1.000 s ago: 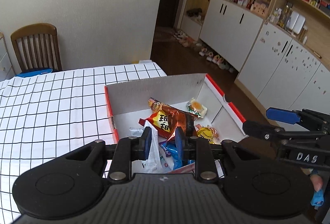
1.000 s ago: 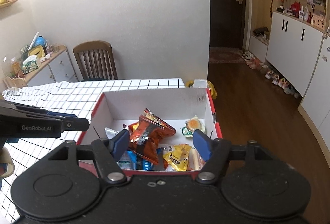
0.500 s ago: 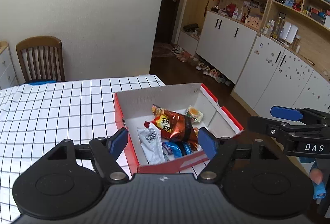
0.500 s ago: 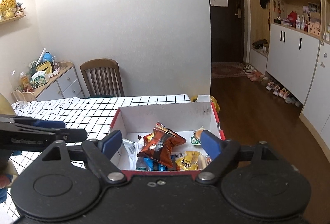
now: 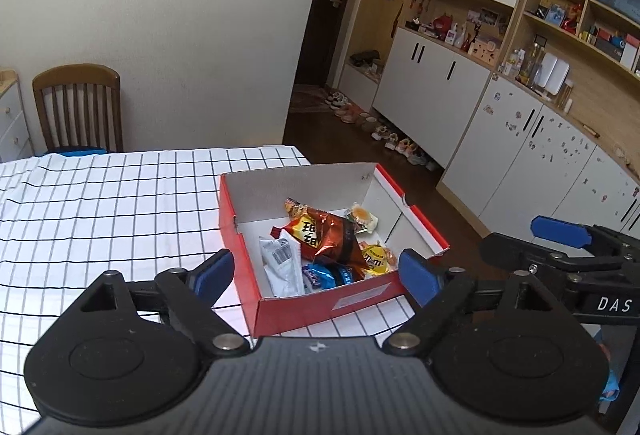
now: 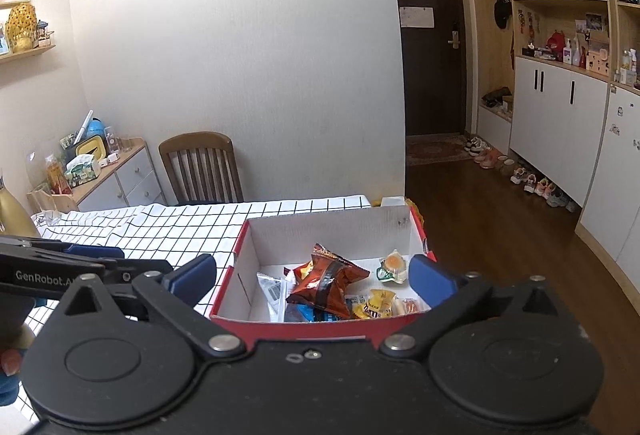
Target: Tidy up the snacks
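A red cardboard box [image 5: 328, 305] with a white inside sits at the right end of the checked table; it also shows in the right wrist view [image 6: 328, 325]. Inside lie an orange-brown chip bag [image 5: 328, 235] [image 6: 328, 281], a white packet [image 5: 280, 267], a blue packet [image 5: 320, 277], a yellow candy bag [image 5: 374, 257] [image 6: 374, 305] and a small round snack [image 5: 362, 217] [image 6: 394, 265]. My left gripper [image 5: 316, 275] is open and empty, above the box's near end. My right gripper [image 6: 312, 275] is open and empty, held back above the box's near wall.
The checked tablecloth [image 5: 100, 203] stretches left of the box. A wooden chair [image 5: 78, 107] stands at the table's far side. A drawer unit [image 6: 116, 175] with clutter is far left. Wood floor [image 6: 500, 219] and white cabinets [image 5: 520, 139] lie to the right.
My left gripper opened and let go of the white packet, which now lies in the box. Both grippers pulled back and up from the box.
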